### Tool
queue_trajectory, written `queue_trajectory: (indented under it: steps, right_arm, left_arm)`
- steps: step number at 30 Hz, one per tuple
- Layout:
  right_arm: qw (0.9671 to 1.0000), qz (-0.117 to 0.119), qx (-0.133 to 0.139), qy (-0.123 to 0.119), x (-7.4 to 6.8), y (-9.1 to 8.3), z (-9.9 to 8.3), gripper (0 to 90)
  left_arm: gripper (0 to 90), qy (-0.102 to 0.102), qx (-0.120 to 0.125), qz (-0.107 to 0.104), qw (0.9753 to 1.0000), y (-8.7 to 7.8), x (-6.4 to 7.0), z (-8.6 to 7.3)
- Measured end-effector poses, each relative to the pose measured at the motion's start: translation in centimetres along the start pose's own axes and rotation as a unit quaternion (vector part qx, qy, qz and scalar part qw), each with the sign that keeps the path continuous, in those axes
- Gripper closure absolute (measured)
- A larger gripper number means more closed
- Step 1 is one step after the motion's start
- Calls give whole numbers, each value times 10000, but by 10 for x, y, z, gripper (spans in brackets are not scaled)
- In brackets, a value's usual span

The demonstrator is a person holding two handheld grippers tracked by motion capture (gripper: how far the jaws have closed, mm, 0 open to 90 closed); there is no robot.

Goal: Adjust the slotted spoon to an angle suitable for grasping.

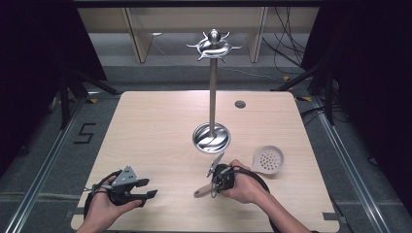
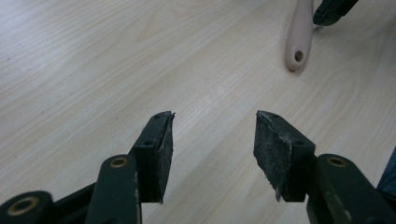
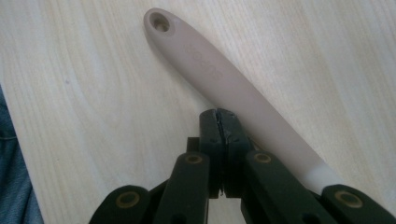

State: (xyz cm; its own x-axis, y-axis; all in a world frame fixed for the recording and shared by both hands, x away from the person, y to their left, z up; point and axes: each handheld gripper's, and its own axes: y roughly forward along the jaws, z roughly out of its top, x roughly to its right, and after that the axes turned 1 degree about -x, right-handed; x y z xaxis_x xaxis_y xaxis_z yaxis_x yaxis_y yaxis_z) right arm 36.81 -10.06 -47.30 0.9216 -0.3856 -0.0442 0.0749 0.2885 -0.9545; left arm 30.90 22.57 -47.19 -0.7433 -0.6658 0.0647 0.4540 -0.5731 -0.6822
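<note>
Skimmer ladle (image 1: 266, 160) lies flat on the table (image 1: 145, 126), bowl at four o'clock from the rack's dish base (image 1: 212, 137), handle running toward seven.

Right gripper (image 1: 214, 175) sits at the handle (image 3: 219, 77), jaws pressed together beside it, gripping nothing; likely lining up a pick.

Left gripper (image 1: 145, 188) waits at seven o'clock, jaws parked wide, empty.

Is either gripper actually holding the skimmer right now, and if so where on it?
No. The right gripper is shut on nothing, jaws together beside the skimmer's handle, which lies on the table. The left gripper is open and empty.
</note>
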Motion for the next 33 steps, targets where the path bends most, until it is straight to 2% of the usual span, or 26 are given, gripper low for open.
queue_trajectory:
  steps: [3,4,5,6,9,10,11,12,13,14,16,17,18,19,20,21,22,23,24,26,27,29,30,31,32,33]
  right_arm:
    - [9999,-93,7,-70,0,-1,2,872]
    - [9999,-20,38,-101,-1,-3,3,859]
    - [9998,35,21,-205,-1,-6,4,841]
    - [9991,128,151,-371,0,-8,3,818]
    - [9967,40,49,-809,-3,-22,7,698]
    - [9948,-132,-124,-998,-2,-26,9,663]
    - [9939,-299,-189,-1048,-3,-29,10,621]
    - [9911,-392,-158,-1260,0,-30,12,590]
    - [9875,-401,-218,-1510,5,-29,14,560]
    - [9858,-391,-214,-1616,7,-27,16,534]
    - [9856,-284,-220,-1650,8,-21,18,511]
    - [9803,-360,-292,-1918,11,-18,20,505]
    - [9803,-360,-292,-1918,11,-18,20,505]
    - [9761,-317,-348,-2123,11,-13,22,499]
    - [9754,-261,-385,-2157,10,-11,24,497]
    - [9774,-285,-377,-2061,7,-11,24,496]
    - [9752,-270,-405,-2158,8,-9,25,493]
    - [9762,-180,-405,-2123,7,-6,25,490]
    - [9737,-181,-430,-2229,7,-4,26,489]
    - [9768,-171,-541,-2064,5,0,24,487]
    - [9710,-238,-486,-2328,10,3,26,486]
    - [9714,-206,-576,-2292,10,5,25,486]
    - [9699,-255,-580,-2353,11,6,25,486]
    - [9742,-258,-709,-2126,10,7,22,482]
    - [9757,-158,-733,-2059,10,8,22,481]
    - [9658,-209,-656,-2500,16,10,24,481]
  left_arm:
    - [467,-24,15,-21,10000,0,0,0]
    - [467,-22,15,-22,10000,0,0,0]
    - [467,-24,15,-23,10000,0,0,0]
    - [467,-27,16,-9,10000,0,0,0]
    - [467,-67,41,-40,10000,1,0,0]
    - [468,-28,0,-2,10000,1,0,0]
    - [467,-17,-6,-11,10000,1,0,0]
    - [468,-9,-13,-4,10000,1,0,0]
    - [468,-36,14,-33,10000,1,1,0]
    - [468,-23,-1,-7,10000,1,0,0]
    - [467,-97,56,-55,9999,1,1,-1]
    - [468,-207,58,-52,9998,1,2,-1]
    - [468,-207,58,-52,9998,1,2,-1]
    - [468,-76,21,-10,10000,0,-1,-1]
    - [468,-94,11,-30,10000,0,-1,-1]
    - [467,-50,-15,-18,10000,0,-2,-1]
    - [467,-116,-12,-28,9999,1,-1,-1]
    - [467,-80,-5,-69,9999,1,-1,-1]
    - [467,-173,17,-71,9998,2,1,-1]
    - [468,-46,-23,-30,10000,1,0,0]
    - [467,-76,0,-61,10000,2,0,0]
    - [467,-69,2,-74,9999,2,0,-1]
    - [467,-155,0,-77,9998,2,0,-1]
    - [467,-183,5,-83,9998,2,1,-1]
    - [468,-180,-2,-88,9998,2,0,-1]
    - [467,-182,-2,-90,9998,2,1,-1]
